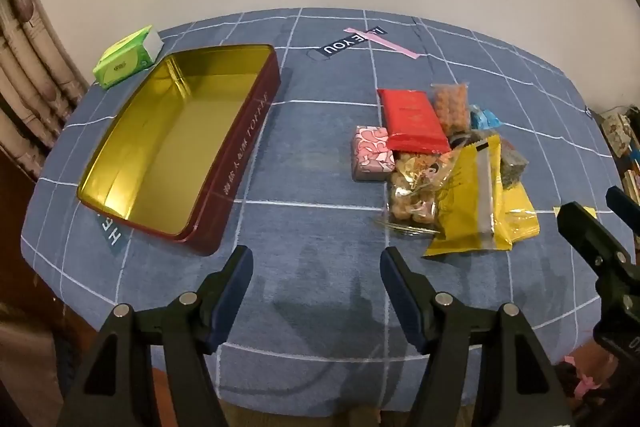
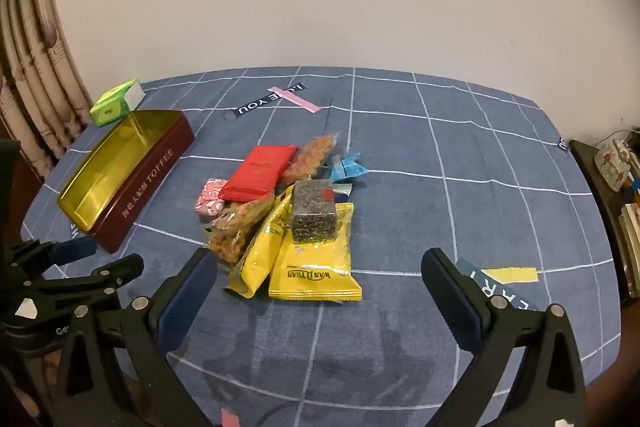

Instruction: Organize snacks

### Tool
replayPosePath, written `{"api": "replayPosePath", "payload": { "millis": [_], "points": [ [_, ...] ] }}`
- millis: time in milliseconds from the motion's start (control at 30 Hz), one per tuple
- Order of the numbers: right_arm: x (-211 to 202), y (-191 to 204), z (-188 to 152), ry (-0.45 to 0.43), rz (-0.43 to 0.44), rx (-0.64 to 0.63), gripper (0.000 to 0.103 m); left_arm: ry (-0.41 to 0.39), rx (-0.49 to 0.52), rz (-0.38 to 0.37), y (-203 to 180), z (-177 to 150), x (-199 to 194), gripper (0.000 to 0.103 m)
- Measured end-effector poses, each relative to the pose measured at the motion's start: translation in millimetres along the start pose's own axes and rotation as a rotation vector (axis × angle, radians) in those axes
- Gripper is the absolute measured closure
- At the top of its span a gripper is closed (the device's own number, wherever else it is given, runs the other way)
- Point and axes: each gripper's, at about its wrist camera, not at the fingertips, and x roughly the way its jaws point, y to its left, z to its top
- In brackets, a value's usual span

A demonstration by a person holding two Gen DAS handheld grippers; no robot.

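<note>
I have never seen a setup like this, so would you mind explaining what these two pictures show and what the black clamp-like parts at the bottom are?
No robot here: a person holds a two-finger gripper in each hand, each with a wide-angle camera looking along its fingers. One picture comes from the left gripper, the other from the right gripper. The black parts are their fingers; both stand open and hold nothing.

Below is a blue checked tablecloth. On it lie an open dark red toffee tin with a gold inside, which is empty, a green tissue pack behind it, and a pile of snacks: two yellow foil packets, a red flat packet, a pink patterned box, clear bags of round nuts and a dark speckled block.
</note>
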Motion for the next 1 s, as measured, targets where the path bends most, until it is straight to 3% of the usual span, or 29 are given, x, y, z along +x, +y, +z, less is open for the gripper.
{"api": "replayPosePath", "payload": {
  "millis": [1000],
  "points": [
    [3.3, 4.9, -4.1, 0.016, 0.012, -0.023, 0.001, 0.038, 0.009, 0.043, -1.1, -1.8, 3.8, 0.035]
  ]
}}
